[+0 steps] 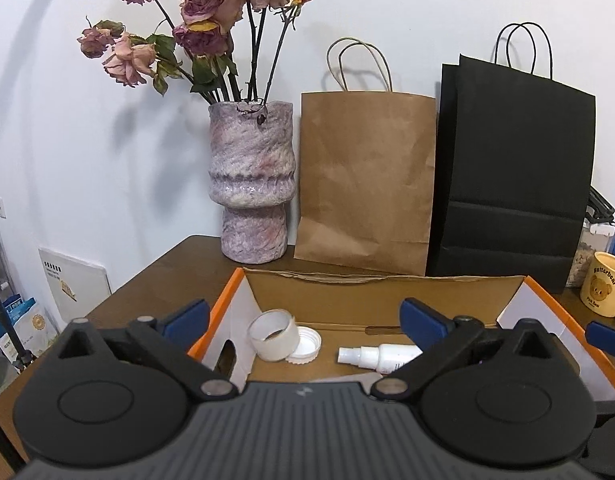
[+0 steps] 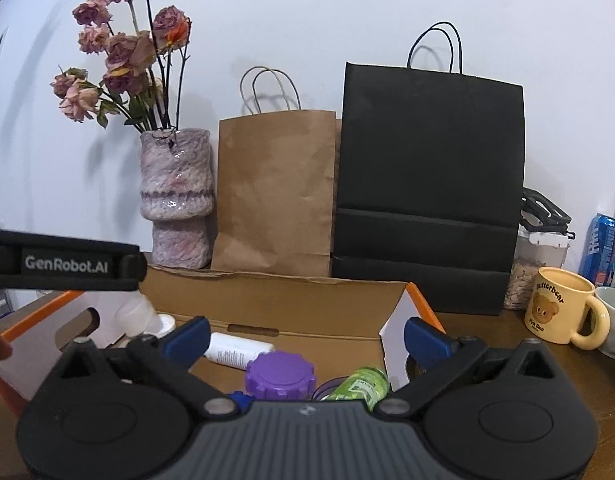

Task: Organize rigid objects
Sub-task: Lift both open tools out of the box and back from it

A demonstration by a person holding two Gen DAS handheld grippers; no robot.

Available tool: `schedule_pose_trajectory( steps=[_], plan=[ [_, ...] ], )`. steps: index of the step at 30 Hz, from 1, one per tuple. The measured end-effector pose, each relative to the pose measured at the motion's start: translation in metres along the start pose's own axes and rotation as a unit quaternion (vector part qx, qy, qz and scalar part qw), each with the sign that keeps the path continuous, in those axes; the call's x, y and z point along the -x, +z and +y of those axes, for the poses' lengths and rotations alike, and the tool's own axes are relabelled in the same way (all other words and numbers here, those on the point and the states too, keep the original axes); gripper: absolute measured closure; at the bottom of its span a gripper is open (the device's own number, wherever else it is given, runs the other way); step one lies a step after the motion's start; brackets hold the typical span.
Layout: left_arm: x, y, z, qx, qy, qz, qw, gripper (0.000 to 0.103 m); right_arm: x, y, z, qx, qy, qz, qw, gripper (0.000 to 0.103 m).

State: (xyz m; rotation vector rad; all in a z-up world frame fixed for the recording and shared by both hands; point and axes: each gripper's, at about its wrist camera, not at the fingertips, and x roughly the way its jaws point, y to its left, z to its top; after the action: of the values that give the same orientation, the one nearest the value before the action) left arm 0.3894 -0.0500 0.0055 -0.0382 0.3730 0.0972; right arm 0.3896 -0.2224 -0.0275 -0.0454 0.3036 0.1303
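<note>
1. Fingers first: the left gripper (image 1: 303,318) has its blue fingers (image 1: 187,314) spread wide with nothing between them, and the right gripper (image 2: 305,334) is the same, fingers (image 2: 425,342) apart and gripping nothing. Both hang just over the near edge of the box, tipped slightly down into it.

2. The stuff being sorted is inside the cardboard box (image 1: 387,292) with the orange rim. From the left view there's a white spray bottle (image 1: 377,356) lying flat on the box floor, its long axis running left-right across the view, nozzle to the left. It sits just ahead of and below the left fingers, toward the right one.

3. Left of it, a tape roll (image 1: 273,334) leans on a white lid (image 1: 307,346), touching it.

4. Right view: a purple lid (image 2: 280,376) and a green bottle (image 2: 361,386) sit right under the right gripper, near the box's right wall. I'd say the right hand is nearer those two, the left nearer the spray bottle and tape.

5. My guess is that any grab at the spray bottle needs fingers closing across its narrow width, not along it.

6. Further out on the desk (image 1: 167,268): vase (image 1: 251,184) of dried roses, brown bag (image 1: 365,184), black bag (image 1: 511,176), bear mug (image 2: 559,306).
</note>
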Motion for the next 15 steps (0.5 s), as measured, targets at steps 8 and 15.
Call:
schedule_pose_trajectory(
  steps=[8, 15],
  plan=[
    [-0.0008, -0.0004, -0.0003, -0.001, 0.004, 0.004, 1.0, 0.0, -0.0005, 0.0001, -0.0008, -0.001, -0.002, 0.001, 1.0, 0.0],
    [-0.0013, -0.0001, 0.0004, 0.0, 0.006, 0.006, 1.0, 0.0, -0.0003, -0.0001, -0.0009, -0.001, -0.002, 0.0, 1.0, 0.0]
  ],
)
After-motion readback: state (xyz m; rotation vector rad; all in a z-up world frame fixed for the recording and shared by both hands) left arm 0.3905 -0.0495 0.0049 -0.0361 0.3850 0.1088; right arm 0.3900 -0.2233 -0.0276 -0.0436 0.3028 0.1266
